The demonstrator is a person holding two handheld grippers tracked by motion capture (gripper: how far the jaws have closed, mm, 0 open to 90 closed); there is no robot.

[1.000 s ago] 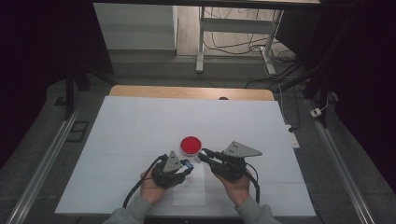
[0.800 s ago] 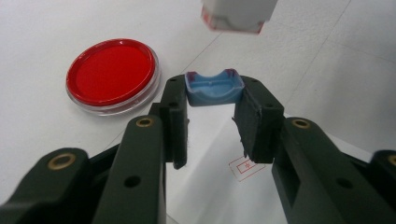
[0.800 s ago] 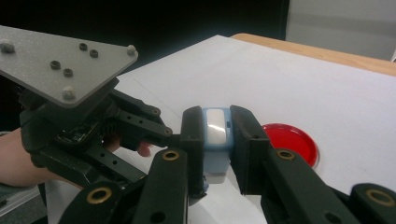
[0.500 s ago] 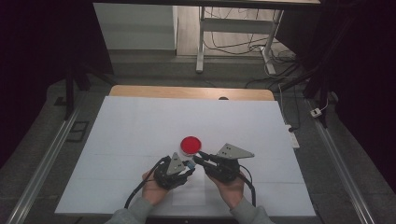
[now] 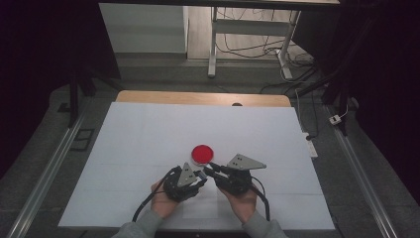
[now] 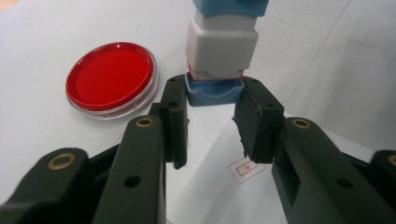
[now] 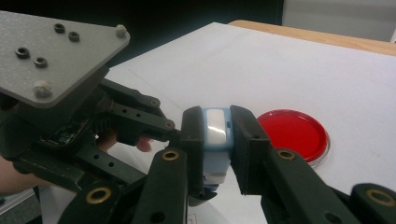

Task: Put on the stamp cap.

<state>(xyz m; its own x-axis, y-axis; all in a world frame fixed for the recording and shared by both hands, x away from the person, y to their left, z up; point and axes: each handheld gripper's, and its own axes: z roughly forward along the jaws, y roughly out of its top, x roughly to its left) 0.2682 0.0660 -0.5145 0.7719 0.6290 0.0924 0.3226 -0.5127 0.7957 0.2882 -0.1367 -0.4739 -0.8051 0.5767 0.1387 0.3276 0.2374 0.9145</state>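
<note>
Two grippers meet over a white sheet (image 5: 148,144) that covers the table, whose wooden edge (image 5: 198,97) shows at the far side. The right gripper (image 7: 218,135) clamps the blue-and-white stamp (image 7: 215,135), while the left gripper (image 6: 212,123) pinches the stamp's blue bottom end (image 6: 214,92). A red ink pad (image 5: 202,152) in a clear round dish lies just beyond them. On a paper slip (image 6: 224,186) below the stamp sits a small red rectangular stamp mark (image 6: 246,170), its characters too small to read. Beyond the table are a dark floor, cables and a white desk leg (image 5: 213,44).
</note>
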